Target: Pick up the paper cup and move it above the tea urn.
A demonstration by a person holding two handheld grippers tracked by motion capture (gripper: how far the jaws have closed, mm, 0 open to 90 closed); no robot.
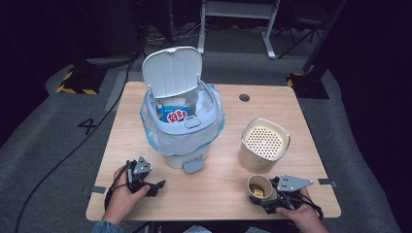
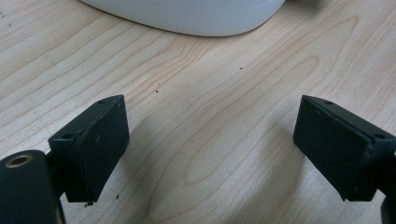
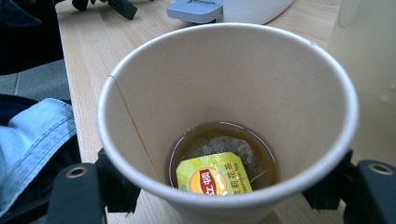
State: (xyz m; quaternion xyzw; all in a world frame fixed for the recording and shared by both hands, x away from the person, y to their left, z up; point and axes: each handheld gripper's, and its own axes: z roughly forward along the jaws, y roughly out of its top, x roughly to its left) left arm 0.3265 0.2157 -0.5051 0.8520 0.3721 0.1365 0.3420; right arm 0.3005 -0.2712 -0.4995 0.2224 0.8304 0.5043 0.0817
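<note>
High view: small white pedal bin [image 1: 182, 119] w/ lid up and blue-tinted liner stands mid worktop [image 1: 145, 194]; a blue-and-red snack packet [image 1: 173, 114] lies inside it. Right of the bin, a cream metal canister w/ perforated top [image 1: 263, 144]. Just in front of the canister, near the worktop's front edge, a tan paper cup [image 1: 260, 191] stands upright, right tongs [image 1: 260, 198] around it. Left tongs [image 1: 159, 187] rest on the worktop front-left of the bin, well apart from the cup.

Left gripper view: left tongs [image 2: 212, 147] spread wide, bare wood between the jaws, the bin's white base ahead.

Right gripper view: right tongs [image 3: 224, 186] sit either side of the cup [image 3: 228, 116], jaws against its wall, pinching it. Inside: brown tea and a yellow-tagged tea bag [image 3: 215, 175]. A denim sleeve [image 3: 32, 144] shows left of the cup.
</note>
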